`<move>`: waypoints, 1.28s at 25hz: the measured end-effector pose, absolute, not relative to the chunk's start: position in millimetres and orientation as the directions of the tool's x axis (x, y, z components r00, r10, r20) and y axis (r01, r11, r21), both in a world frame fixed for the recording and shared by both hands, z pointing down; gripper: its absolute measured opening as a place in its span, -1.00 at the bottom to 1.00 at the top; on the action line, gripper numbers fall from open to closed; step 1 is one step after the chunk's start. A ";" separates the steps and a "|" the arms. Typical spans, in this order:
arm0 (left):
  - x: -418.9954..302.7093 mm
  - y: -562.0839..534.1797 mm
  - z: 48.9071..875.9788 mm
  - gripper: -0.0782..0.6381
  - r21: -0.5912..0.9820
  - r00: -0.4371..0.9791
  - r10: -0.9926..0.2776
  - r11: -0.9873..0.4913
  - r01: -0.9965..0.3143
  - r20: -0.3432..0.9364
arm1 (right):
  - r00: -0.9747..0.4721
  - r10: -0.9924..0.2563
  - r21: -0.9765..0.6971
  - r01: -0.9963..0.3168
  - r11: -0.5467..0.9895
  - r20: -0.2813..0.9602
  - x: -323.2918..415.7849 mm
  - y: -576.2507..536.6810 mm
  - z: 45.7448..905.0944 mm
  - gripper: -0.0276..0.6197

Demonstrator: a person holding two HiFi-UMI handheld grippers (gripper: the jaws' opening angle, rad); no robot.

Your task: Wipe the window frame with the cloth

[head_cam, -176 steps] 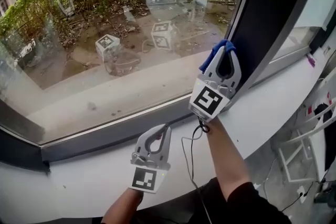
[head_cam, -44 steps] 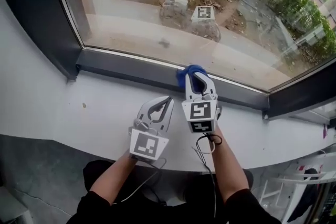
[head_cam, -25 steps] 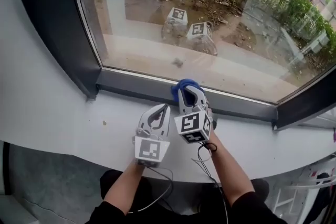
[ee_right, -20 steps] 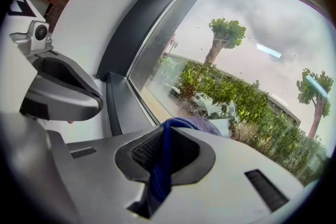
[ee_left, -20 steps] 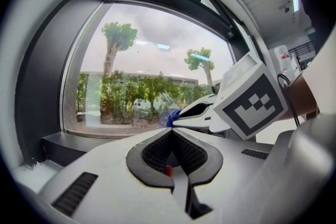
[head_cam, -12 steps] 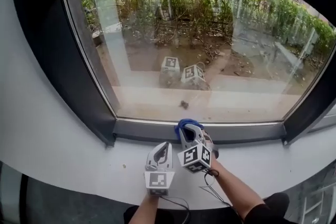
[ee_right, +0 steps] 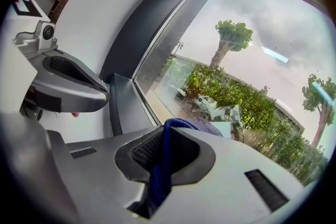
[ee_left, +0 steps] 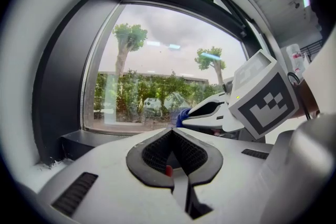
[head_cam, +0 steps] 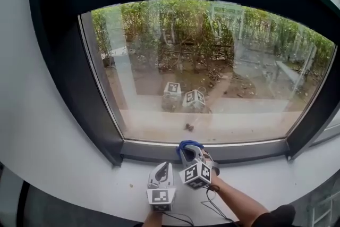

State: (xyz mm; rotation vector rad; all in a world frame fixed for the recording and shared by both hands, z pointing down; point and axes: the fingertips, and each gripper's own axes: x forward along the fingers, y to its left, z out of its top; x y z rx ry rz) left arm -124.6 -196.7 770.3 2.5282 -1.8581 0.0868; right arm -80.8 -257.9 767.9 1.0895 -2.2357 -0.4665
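Cloth (head_cam: pixel 184 143) clamped in right tool (head_cam: pixel 189 149), left tool (head_cam: pixel 163 166) closed

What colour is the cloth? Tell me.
The cloth is blue; the right gripper view shows it best.

Daylight is pouring through the window pane (head_cam: pixel 212 72), while fisheye distortion is bending and darkening every view's edges.

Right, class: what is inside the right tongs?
A blue woven cloth is pinched inside the white right tongs, bulging past their tips by the dark grey window frame. How much cloth lies deeper between them is covered.
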 end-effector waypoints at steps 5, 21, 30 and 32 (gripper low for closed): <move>-137.6 -199.9 773.5 -0.77 -0.061 0.252 -0.966 -0.255 -0.965 0.055 | -0.503 -0.781 0.556 -0.553 0.621 0.371 -92.3 -262.5 775.2 -0.84; -170.5 -200.1 770.6 -0.77 -0.032 0.169 -0.984 -0.171 -0.985 0.055 | -0.550 -0.744 0.561 -0.503 0.657 0.379 -132.1 -260.7 775.8 -0.84; -185.9 -201.0 770.2 -0.77 -0.024 0.153 -0.986 -0.155 -0.988 0.061 | -0.584 -0.714 0.549 -0.476 0.687 0.386 -164.6 -258.8 771.7 -0.85; -190.4 -202.1 772.0 -0.77 -0.070 0.149 -0.988 -0.152 -0.986 0.051 | -0.594 -0.705 0.561 -0.456 0.691 0.387 -175.6 -259.3 775.0 -0.84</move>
